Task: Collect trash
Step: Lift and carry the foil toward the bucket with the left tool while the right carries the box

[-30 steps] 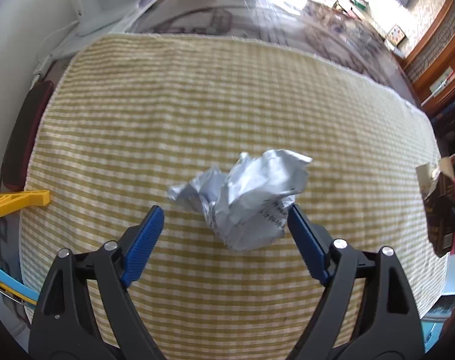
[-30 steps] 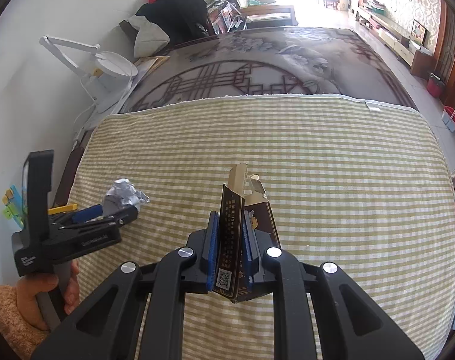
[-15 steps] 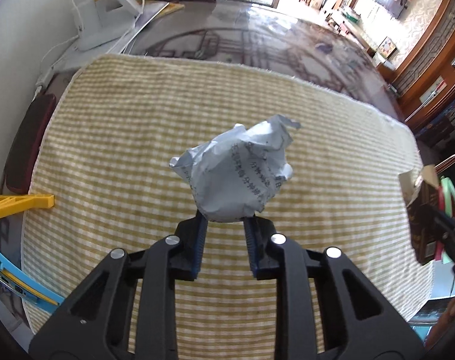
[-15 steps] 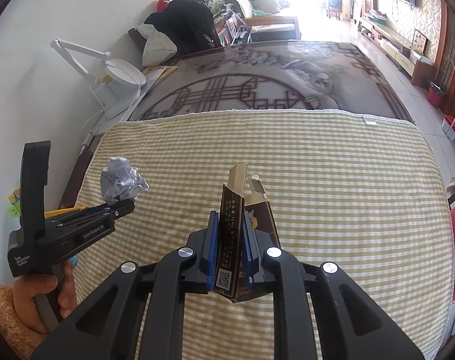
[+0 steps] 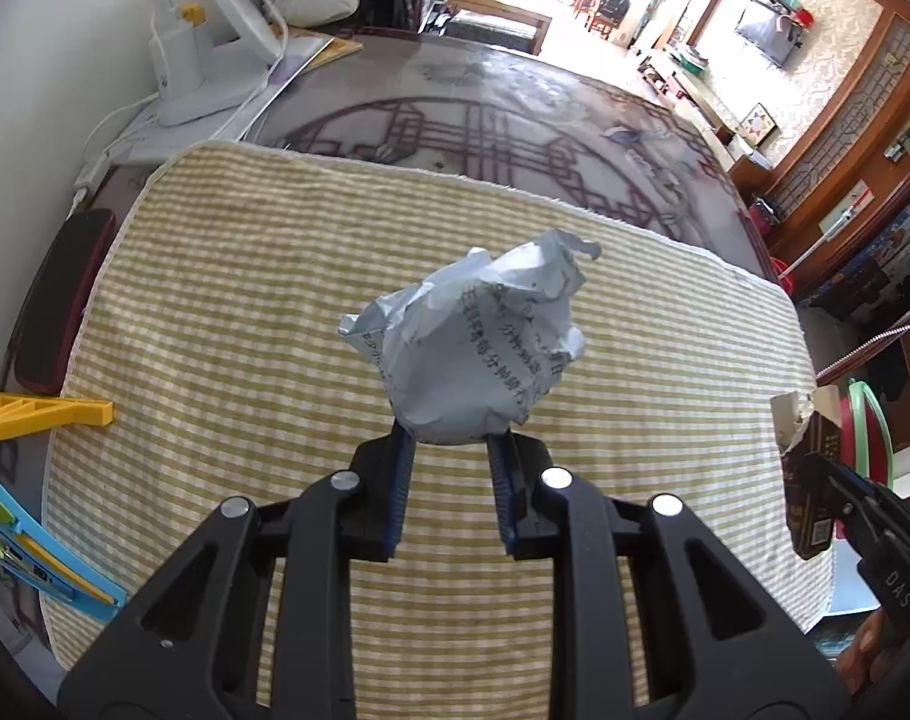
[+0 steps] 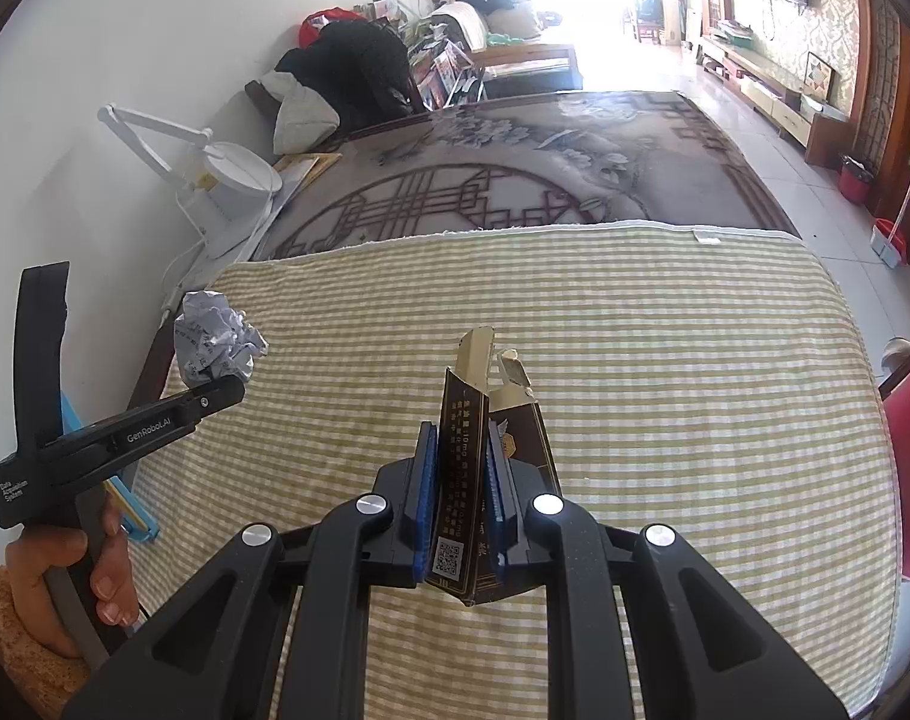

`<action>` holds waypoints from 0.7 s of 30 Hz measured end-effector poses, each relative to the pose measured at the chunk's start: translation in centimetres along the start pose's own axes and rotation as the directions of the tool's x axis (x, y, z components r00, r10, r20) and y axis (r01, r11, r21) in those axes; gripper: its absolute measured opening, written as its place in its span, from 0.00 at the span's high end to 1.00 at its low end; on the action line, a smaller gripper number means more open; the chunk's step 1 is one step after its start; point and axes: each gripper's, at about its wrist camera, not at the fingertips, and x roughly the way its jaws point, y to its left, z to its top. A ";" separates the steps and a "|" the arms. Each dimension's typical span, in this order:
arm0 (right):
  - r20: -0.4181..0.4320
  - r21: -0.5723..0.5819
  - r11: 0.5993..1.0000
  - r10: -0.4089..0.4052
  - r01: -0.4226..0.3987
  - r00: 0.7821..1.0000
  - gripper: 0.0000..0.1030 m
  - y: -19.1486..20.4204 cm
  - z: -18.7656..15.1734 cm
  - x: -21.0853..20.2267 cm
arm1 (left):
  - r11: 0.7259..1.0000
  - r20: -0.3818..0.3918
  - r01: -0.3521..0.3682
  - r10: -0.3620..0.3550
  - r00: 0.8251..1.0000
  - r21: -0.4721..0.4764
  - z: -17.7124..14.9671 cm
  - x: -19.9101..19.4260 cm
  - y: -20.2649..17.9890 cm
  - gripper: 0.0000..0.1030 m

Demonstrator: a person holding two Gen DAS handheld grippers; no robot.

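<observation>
Above the checked cloth (image 5: 275, 312), hand-held grippers clamp crumpled paper (image 5: 479, 354) and carton (image 6: 479, 456).

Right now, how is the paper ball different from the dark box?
The crumpled paper ball is pale grey-white, rounded and wrinkly; the torn carton is dark brown, flat-sided, with a gold flap open on top. The ball is held by the left gripper, the carton by the right gripper. Both carry printed text, and both are pinched and lifted above the striped cloth.
</observation>
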 end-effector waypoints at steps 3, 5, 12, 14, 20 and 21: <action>0.014 0.009 1.000 -0.003 0.003 1.000 0.86 -0.3 -0.2 -0.7 | 0.999 0.020 0.014 -0.015 1.000 0.034 0.0 -0.7 -1.5 0.78; 0.022 0.015 1.000 -0.008 0.007 1.000 0.86 -0.5 -0.4 -1.2 | 0.998 0.025 0.025 -0.027 0.999 0.054 -0.1 -1.0 -2.5 0.78; 0.045 0.027 1.000 -0.012 0.011 0.999 0.86 -1.9 -0.8 -2.9 | 0.996 0.034 0.033 -0.036 0.999 0.088 -0.6 -1.5 -4.9 0.78; 0.051 0.028 1.000 -0.004 0.003 0.999 0.86 -2.5 -0.8 -3.2 | 0.996 0.041 0.029 -0.033 0.999 0.084 -0.7 -1.8 -5.6 0.78; 0.065 0.024 1.000 0.011 -0.013 0.998 0.86 -4.7 -0.9 -4.5 | 0.996 0.058 0.008 -0.013 0.998 0.089 -1.0 -2.2 -8.1 0.78; 0.067 0.025 1.000 0.011 -0.013 0.998 0.86 -5.1 -0.9 -4.7 | 0.996 0.059 0.008 -0.013 0.998 0.089 -1.1 -2.2 -8.8 0.78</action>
